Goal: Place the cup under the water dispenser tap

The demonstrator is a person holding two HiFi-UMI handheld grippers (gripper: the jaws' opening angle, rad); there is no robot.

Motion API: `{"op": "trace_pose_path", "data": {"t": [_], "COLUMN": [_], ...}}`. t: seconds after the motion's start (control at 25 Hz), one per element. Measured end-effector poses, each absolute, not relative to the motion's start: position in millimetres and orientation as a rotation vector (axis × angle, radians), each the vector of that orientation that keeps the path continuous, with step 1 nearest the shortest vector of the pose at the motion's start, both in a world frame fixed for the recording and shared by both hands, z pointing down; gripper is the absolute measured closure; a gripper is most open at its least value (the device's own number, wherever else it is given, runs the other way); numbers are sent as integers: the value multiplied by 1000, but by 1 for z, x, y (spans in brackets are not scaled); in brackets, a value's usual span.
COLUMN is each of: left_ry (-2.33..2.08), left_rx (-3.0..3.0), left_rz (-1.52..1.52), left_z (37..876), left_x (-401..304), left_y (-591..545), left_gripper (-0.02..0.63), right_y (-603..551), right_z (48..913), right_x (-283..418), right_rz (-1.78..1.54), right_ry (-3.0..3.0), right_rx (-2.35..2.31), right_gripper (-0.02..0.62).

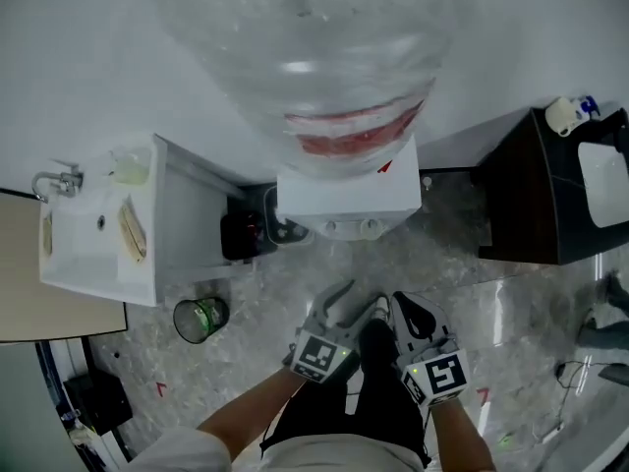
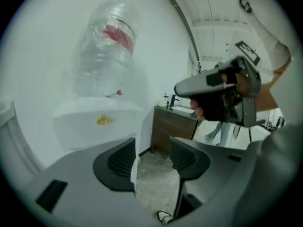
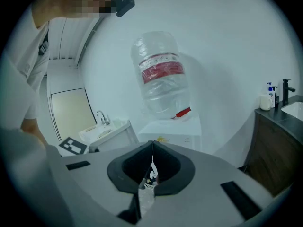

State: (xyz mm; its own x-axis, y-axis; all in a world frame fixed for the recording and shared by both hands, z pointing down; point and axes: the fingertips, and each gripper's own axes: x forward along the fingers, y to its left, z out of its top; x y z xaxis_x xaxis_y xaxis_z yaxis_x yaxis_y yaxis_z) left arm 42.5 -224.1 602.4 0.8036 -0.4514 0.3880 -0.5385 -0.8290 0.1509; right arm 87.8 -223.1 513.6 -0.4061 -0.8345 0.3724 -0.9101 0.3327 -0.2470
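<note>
Left tongs (image 2: 152,158) spread, right tongs (image 3: 152,165) pressed together; clear greenish cup (image 1: 201,319) stands upright

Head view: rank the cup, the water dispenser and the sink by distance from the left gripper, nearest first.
1. Water dispenser, straight ahead of the left gripper.
2. Cup, off to the gripper's left.
3. Sink, farthest, at the far left edge of the view.
</note>
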Motion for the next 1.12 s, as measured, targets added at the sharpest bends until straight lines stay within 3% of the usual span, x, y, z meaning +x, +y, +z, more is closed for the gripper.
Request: {"op": "trace_pose_path", "data": {"t": [0.24, 0.72, 1.12], "left_ry": [-799, -807, -798], "left_rx": [2746, 2732, 2732], "left_rz": [415, 353, 303], "left_z": [508, 394, 357], "left_x": [23, 7, 0], "left_y": [-202, -155, -126], "left_gripper": [471, 600, 601], "right_y": [-193, -145, -123], "right_z": [465, 381, 356], "right_x": [76, 57, 46], "right_rz": [617, 549, 495], "right_ry": [-2401, -2440, -2416], "right_rx": [1614, 1648, 1672], "right_gripper": [578, 578, 580]}}
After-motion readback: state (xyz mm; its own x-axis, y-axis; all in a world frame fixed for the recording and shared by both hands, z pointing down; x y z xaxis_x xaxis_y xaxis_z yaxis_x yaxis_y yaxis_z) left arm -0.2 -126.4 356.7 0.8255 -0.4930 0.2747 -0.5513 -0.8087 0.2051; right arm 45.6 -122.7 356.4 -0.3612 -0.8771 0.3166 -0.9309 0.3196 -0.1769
